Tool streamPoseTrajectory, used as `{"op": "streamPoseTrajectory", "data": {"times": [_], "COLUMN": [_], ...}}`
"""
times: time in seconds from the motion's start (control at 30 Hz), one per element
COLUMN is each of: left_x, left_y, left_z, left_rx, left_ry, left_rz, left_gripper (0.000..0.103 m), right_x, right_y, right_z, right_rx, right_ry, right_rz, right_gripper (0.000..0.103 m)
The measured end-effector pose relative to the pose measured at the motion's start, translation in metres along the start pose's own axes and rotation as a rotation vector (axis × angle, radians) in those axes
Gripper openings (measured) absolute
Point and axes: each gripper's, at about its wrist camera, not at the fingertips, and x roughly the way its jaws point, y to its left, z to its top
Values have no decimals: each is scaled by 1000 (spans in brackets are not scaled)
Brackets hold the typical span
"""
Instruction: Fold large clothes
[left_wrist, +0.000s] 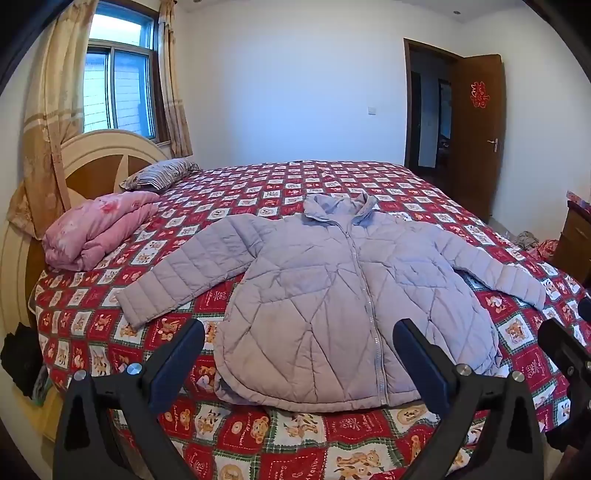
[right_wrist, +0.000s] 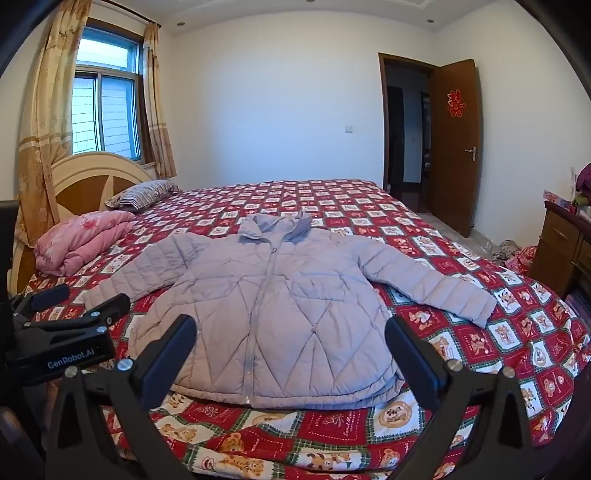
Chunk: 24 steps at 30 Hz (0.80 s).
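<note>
Both grippers hover w/ jaws spread wide & empty, tilted down over the near edge of the bed (left_wrist: 92, 314): left gripper (left_wrist: 299, 354), right gripper (right_wrist: 291, 350). Just beyond them the lilac quilted jacket (left_wrist: 332, 295) lies flat, zipped, hem nearest, collar far, sleeves out to each side. Its long axis runs straight away from the jaws, so each hand is about equally near its own hem corner.

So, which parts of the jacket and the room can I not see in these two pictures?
- Jacket back: both views, it lies face up on the bedspread.
- Left sleeve cuff: right wrist view, covered by the left hand-held gripper.
- Room beyond the door: both views, dark.
- Cabinet: cut off by the edge.
</note>
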Motion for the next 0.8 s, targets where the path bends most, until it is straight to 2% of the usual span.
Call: {"op": "streamPoseTrajectory", "data": {"times": [0.07, 0.8], "left_x": [3, 2], "left_y": [2, 9], "left_z": [-2, -5], "left_rx": [-26, -46], "left_ry": [8, 4], "left_rz": [-17, -8], "left_gripper": [102, 102], "right_x": [0, 5], "right_y": [0, 1], "right_z": [0, -4], "right_rx": [-5, 1], "right_ry": [-1, 11], "right_rz": [-5, 15], "right_gripper": [103, 103]}}
